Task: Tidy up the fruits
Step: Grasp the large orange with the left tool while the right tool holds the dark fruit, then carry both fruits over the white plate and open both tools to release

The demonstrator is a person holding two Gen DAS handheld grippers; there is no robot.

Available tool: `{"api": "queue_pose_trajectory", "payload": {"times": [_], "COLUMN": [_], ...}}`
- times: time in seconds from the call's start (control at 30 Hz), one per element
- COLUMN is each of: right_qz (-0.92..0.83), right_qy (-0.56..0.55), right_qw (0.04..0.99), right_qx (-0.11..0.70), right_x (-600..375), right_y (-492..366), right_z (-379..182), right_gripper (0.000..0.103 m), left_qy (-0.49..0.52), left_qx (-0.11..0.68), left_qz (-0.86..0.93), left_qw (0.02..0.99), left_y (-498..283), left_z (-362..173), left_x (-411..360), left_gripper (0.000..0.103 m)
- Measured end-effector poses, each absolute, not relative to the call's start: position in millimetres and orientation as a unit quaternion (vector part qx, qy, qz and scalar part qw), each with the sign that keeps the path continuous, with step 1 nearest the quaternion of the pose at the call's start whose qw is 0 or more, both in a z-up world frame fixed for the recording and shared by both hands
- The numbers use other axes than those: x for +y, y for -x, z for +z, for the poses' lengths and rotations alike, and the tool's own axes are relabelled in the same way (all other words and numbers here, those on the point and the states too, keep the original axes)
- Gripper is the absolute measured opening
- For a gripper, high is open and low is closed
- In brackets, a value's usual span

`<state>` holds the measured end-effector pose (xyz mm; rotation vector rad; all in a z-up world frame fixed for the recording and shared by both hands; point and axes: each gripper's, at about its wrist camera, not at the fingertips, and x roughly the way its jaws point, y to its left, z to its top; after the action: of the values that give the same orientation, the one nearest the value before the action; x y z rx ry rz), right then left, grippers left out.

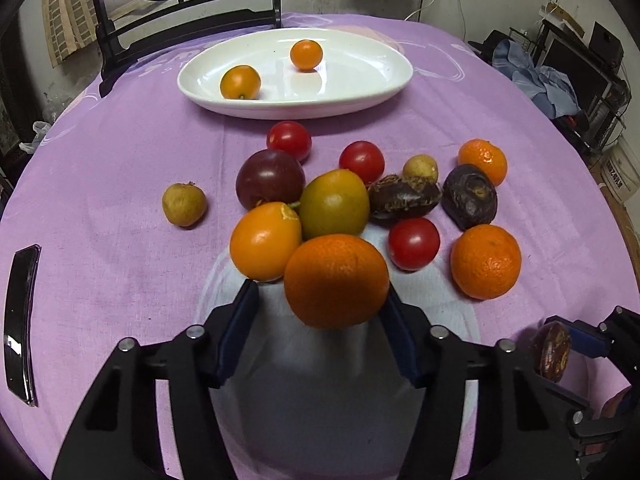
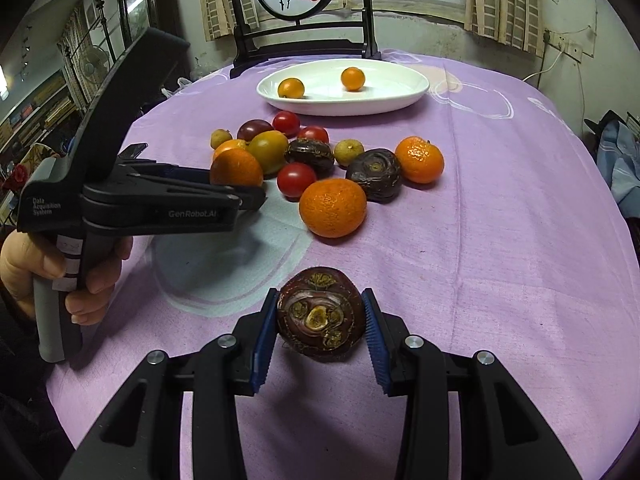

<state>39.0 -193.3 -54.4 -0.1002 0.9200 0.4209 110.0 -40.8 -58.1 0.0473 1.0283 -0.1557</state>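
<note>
Two tools work over the lilac-clothed surface (image 2: 500,216). Nearest, the right tool (image 2: 320,326) is clenched on a dark brown, flattish water chestnut (image 2: 321,312), held clear of the cloth. The left tool (image 1: 320,300) has a round orange mandarin (image 1: 336,280) between its blue pads at the near edge of the fruit pile; whether both pads press it I cannot tell. Beyond the pile, an oval white ceramic plate (image 1: 360,92) holds two small orange kumquats (image 1: 240,82).

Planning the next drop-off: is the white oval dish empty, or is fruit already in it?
Not empty. The white oval dish holds two small orange fruits, one near its left end and one further back, lying apart; the rest is bare.
</note>
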Motion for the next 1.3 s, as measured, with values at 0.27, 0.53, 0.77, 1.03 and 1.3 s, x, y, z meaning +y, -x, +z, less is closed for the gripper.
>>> {"api": "queue_pose_trajectory", "payload": {"times": [0.27,0.53,0.77,1.03,1.3], "right_qz": [0.202,0.202,0.209,0.218,0.211], "right_qy": [0.049,0.048,0.053,0.054,0.072], "right_qw": [0.876,0.886,0.902,0.909,0.896], "right_qx": [0.436,0.415,0.375,0.35,0.384], "right_x": [-192.5,-191.9,-186.4,-170.8,-149.1], "right_y": [-34.5,-37.5,-59.3,-119.3,-207.2], "right_z": [-48.7,-27.8,15.3,47.7,27.1], "right_gripper": [0.041,0.041,0.041,0.041,0.041], "left_qy": [-0.014,-0.015,-0.026,-0.024,-0.015], "left_qx": [0.474,0.446,0.421,0.406,0.427], "left_qz": [-0.097,-0.115,-0.123,-0.104,-0.088], "left_qw": [0.875,0.888,0.898,0.907,0.9], "left_y": [-93.4,-72.5,-79.8,-144.3,-233.8], "left_z": [-41.1,-6.0,27.8,50.1,34.5], "left_x": [-31.6,-16.3,-4.2,8.8,19.1], "left_gripper": [0.042,0.041,0.041,0.041,0.041]}}
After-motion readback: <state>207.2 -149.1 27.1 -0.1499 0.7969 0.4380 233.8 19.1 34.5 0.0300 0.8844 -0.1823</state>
